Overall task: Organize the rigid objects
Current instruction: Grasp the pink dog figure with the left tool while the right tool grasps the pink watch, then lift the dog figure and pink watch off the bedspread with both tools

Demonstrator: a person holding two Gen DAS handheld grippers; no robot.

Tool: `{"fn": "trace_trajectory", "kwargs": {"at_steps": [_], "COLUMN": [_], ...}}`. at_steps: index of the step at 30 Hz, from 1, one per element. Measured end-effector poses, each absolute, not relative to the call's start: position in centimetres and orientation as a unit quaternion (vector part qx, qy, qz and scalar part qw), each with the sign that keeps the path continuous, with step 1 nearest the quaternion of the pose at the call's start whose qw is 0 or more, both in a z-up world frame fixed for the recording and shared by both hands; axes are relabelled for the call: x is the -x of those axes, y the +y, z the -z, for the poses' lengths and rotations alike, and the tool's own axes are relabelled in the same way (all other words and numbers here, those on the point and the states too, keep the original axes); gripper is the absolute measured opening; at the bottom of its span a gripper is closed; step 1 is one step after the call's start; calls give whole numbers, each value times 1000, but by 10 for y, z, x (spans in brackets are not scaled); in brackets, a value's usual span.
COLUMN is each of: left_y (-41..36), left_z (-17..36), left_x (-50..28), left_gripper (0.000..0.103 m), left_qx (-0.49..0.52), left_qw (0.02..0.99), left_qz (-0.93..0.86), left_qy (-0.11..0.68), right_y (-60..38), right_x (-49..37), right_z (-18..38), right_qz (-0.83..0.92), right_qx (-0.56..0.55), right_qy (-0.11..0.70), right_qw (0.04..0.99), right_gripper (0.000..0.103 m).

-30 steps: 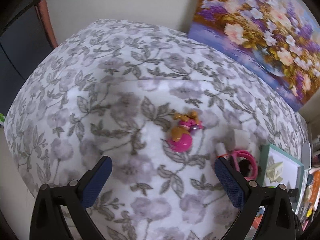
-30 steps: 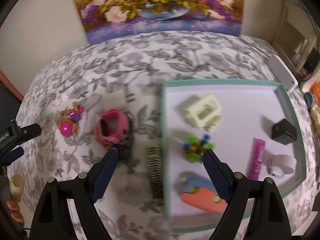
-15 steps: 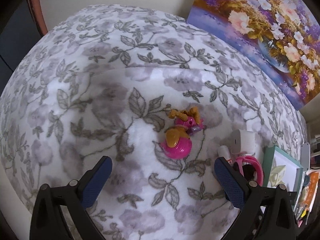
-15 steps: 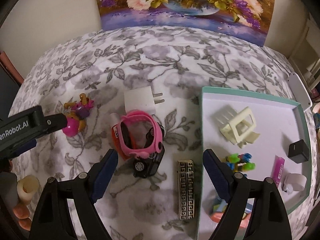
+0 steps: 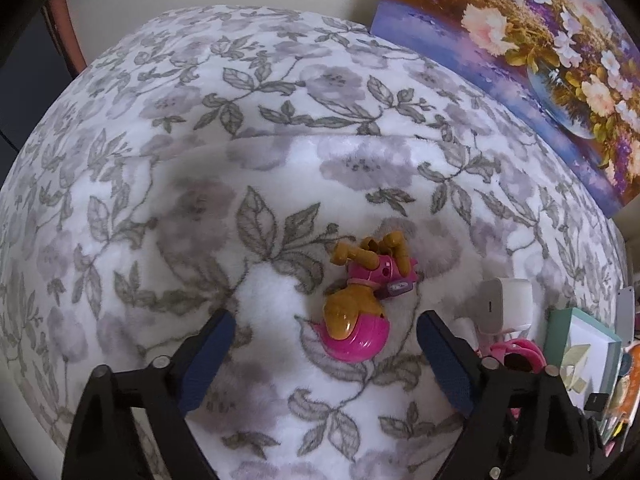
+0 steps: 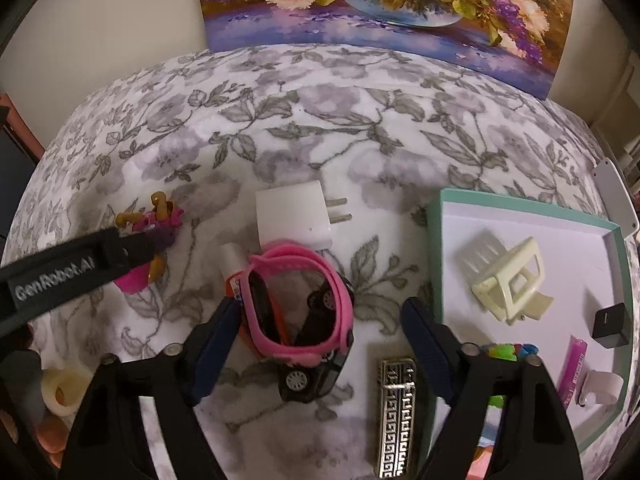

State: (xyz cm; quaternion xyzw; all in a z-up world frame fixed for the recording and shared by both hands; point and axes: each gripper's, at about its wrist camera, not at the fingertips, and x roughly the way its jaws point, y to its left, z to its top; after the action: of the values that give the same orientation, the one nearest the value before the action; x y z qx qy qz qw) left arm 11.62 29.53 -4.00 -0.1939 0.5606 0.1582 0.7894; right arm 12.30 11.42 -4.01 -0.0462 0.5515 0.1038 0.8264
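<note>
Tray (image 6: 434, 264): hair clip (image 6: 508, 280), black cube (image 6: 610, 325) stowed; outstanding on blanket (image 5: 280, 152): toy dog (image 5: 360, 300), charger (image 6: 294, 218), pink watch (image 6: 296, 300), toy car (image 6: 316, 364); left gripper (image 5: 322, 356) and right gripper (image 6: 320, 344) both spread, empty.

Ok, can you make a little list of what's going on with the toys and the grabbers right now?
surface: floral blanket
left gripper: open, pink puppy toy between its jaws, not gripped
right gripper: open, above pink watch and black toy car
beside them: white charger, patterned metal bar
tray: holds cream hair claw, black cube
</note>
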Motion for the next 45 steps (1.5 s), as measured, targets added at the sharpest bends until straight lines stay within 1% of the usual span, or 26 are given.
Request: {"fn": "trace_trajectory", "kwargs": {"at_steps": [1, 3, 5, 6, 8, 10, 13, 20, 35, 38, 39, 40, 41, 45], "left_y": [294, 293, 290, 289, 287, 285, 284, 287, 287, 283, 282, 280, 278, 271], "left_z": [41, 43, 45, 45, 47, 49, 50, 42, -5, -12, -13, -16, -18, -21], "left_x": [-117, -119, -120, -121, -122, -122, -122, -121, -114, -113, -113, -113, -112, -114], "left_gripper": [91, 85, 80, 77, 69, 55, 47, 46, 44, 40, 37, 30, 27, 27], "left_qx": [192, 190, 186, 185, 183, 181, 186, 188, 188, 185, 184, 183, 182, 173], "left_qw": [790, 790, 791, 790, 790, 789, 790, 794, 822, 826, 827, 829, 831, 834], "left_qz": [-156, -154, -151, -149, -144, -140, -132, -136, -135, -135, -134, -133, -133, -130], "left_qy": [561, 562, 563, 565, 567, 570, 569, 562, 520, 515, 513, 511, 509, 508], "right_y": [114, 114, 114, 114, 113, 111, 109, 107, 84, 76, 74, 72, 70, 64], "right_x": [-124, -126, -126, -126, -127, -127, -128, -128, -132, -133, -134, -134, -134, -135], "right_z": [40, 41, 42, 42, 43, 42, 41, 38, 7, 1, 0, -1, -2, -2], "right_qz": [-104, -106, -107, -107, -106, -110, -109, -108, -109, -108, -108, -107, -106, -104], "right_qx": [45, 41, 38, 38, 39, 32, 28, 24, -11, -21, -24, -26, -28, -33], "right_qy": [551, 553, 554, 555, 556, 557, 557, 558, 541, 538, 537, 537, 537, 539], "right_qw": [827, 826, 824, 824, 823, 823, 823, 822, 833, 836, 836, 836, 836, 835], "right_gripper": [77, 68, 63, 58, 52, 50, 49, 48, 47, 47, 47, 47, 47, 47]}}
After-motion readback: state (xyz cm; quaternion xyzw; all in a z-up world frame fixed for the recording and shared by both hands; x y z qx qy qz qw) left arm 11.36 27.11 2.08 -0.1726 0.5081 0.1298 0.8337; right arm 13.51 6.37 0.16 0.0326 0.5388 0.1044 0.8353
